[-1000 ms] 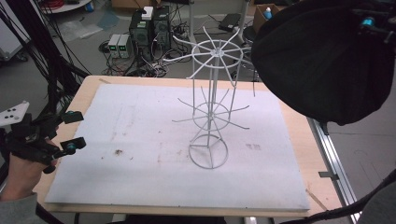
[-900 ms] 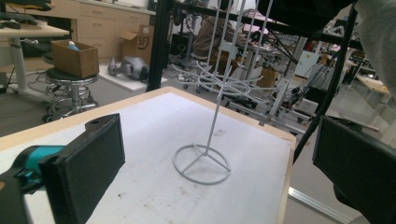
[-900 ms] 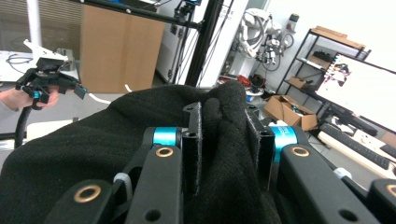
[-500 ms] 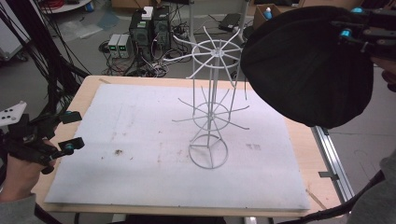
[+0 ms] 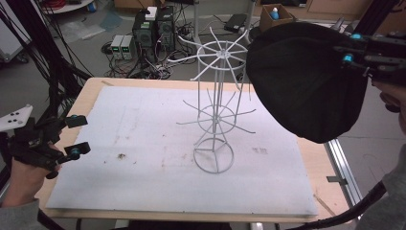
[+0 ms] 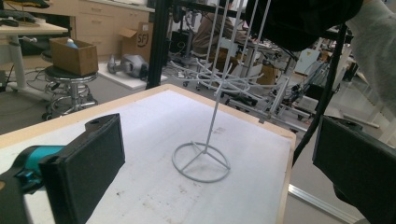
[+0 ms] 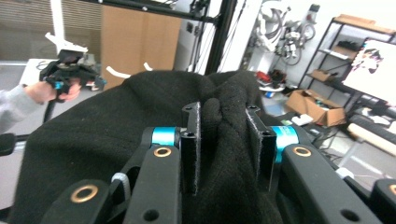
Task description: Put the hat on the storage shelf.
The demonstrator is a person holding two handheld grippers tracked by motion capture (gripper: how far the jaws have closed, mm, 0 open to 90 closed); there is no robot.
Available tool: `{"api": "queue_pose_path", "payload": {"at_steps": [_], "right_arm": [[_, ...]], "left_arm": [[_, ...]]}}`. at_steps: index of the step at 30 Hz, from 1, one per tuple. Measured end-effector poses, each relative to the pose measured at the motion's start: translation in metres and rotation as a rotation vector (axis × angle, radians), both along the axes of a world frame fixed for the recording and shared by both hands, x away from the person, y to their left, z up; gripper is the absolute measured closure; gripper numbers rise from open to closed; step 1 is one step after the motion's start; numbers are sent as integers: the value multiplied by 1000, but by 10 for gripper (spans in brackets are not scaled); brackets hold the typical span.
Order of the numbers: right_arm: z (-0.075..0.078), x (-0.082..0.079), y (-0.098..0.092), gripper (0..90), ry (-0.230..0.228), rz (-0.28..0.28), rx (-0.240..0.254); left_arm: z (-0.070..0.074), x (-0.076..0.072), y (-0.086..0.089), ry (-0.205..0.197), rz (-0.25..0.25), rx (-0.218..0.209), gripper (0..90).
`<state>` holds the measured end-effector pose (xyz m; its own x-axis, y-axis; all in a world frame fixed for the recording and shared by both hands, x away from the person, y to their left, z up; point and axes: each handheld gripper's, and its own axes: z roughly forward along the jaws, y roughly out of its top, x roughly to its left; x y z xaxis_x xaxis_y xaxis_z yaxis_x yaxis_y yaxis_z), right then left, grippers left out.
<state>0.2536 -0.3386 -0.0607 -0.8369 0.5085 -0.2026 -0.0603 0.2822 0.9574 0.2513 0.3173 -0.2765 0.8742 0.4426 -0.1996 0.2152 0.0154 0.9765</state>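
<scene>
R claw (image 7: 223,140) pinching black hat (image 5: 306,81), cardboard box (image 5: 276,16) w/ bottle (image 5: 274,13)

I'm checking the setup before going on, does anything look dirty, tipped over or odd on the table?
Small brown specks mark the white mat near its left front. The wire rack stands upright; nothing is spilled or tipped.

left gripper (image 5: 76,135) jaws wide; right gripper (image 7: 227,140) clamped, raised.

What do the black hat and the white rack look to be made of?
The black hat: soft matte knit or fleece, it seems, since it bunches in folds where the right gripper clamps it. The white rack: thin rigid wire, probably white-coated metal, with a smooth, even finish.
</scene>
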Motion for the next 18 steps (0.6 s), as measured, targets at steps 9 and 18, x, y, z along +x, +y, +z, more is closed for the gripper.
{"api": "queue_pose_path", "payload": {"at_steps": [9,18], "right_arm": [[-27,3,2,707,50,21,-23],[-43,12,1,675,101,26,-50]], "left_arm": [[0,-1,-4,-4,-7,6,26],[1,-3,-7,-7,-9,12,26]]}}
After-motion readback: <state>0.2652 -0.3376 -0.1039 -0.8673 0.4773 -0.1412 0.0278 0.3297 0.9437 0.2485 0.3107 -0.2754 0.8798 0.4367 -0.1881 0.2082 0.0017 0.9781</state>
